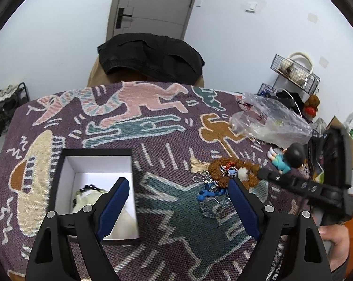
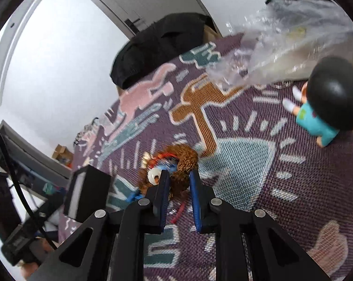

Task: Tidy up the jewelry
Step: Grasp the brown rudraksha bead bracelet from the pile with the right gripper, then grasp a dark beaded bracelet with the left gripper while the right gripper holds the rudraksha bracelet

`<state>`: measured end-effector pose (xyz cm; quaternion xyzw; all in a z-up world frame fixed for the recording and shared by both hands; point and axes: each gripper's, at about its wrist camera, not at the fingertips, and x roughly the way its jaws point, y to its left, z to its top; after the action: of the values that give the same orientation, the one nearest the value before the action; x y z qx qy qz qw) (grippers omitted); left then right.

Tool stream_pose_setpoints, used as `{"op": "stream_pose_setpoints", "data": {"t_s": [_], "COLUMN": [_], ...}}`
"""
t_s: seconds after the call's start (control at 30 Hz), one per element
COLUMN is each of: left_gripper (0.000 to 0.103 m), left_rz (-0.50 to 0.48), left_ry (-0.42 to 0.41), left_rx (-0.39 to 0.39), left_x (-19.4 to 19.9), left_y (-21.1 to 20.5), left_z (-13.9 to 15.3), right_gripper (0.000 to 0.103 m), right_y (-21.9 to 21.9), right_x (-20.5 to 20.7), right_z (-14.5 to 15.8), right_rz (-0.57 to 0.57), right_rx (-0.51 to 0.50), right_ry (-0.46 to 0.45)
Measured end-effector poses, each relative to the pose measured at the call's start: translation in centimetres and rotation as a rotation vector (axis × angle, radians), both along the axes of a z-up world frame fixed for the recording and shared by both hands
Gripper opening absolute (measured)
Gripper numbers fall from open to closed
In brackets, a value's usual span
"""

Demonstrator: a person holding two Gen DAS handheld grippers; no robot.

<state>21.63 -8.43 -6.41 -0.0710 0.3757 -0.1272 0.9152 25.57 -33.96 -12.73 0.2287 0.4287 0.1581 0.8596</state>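
Observation:
A black box (image 1: 59,175) with a white inside stands on the patterned cloth (image 1: 153,126) at the left; a pale item with black beads (image 1: 87,195) lies in it. My left gripper (image 1: 178,180) hangs open over the cloth between the box and a jewelry pile: a blue charm (image 1: 207,193), a ball chain (image 1: 200,178) and a silver chain (image 1: 211,210). A brown plush charm (image 1: 219,171) tops the pile. My right gripper (image 2: 178,172) is shut on that plush charm (image 2: 185,157), its fluff filling the narrow gap between the blue pads. The box (image 2: 87,194) appears at its left.
A doll figure (image 1: 286,158) (image 2: 326,107) in teal lies right of the pile. A crumpled clear plastic bag (image 1: 270,119) (image 2: 281,46) sits behind it. A black garment (image 1: 150,56) drapes a chair at the cloth's far edge. A person's hand (image 1: 335,243) holds the right tool.

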Motion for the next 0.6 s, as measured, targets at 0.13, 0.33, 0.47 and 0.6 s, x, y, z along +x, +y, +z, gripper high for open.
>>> {"op": "stream_pose_setpoints", "data": {"t_s": [0.13, 0.33, 0.47, 0.6], "left_gripper": [0.087, 0.087, 0.085, 0.076], "left_rz": [-0.025, -0.042, -0.062, -0.106], "left_ry": [0.013, 0.034, 0.052, 0.094], "left_rx": [0.018, 0.042, 0.074, 0.117], "left_x": [0.4, 0.5, 0.8, 1.2], "left_y": [-1.1, -2.1, -2.9, -4.3], "left_z": [-0.4, -1.0, -1.6, -3.0], "right_gripper": [0.018, 0.015, 0.015, 0.016], "right_y": [0.1, -0.3, -1.5, -3.0], "right_x": [-0.3, -0.9, -1.8, -2.6], "right_z": [2.1, 5.2, 6.8, 6.9], "right_rz": [0.016, 0.021, 0.0, -0.034], "right_rx": [0.011, 0.021, 0.013, 0.006], "right_ry": [-0.055, -0.132, -0.174, -0.179]}}
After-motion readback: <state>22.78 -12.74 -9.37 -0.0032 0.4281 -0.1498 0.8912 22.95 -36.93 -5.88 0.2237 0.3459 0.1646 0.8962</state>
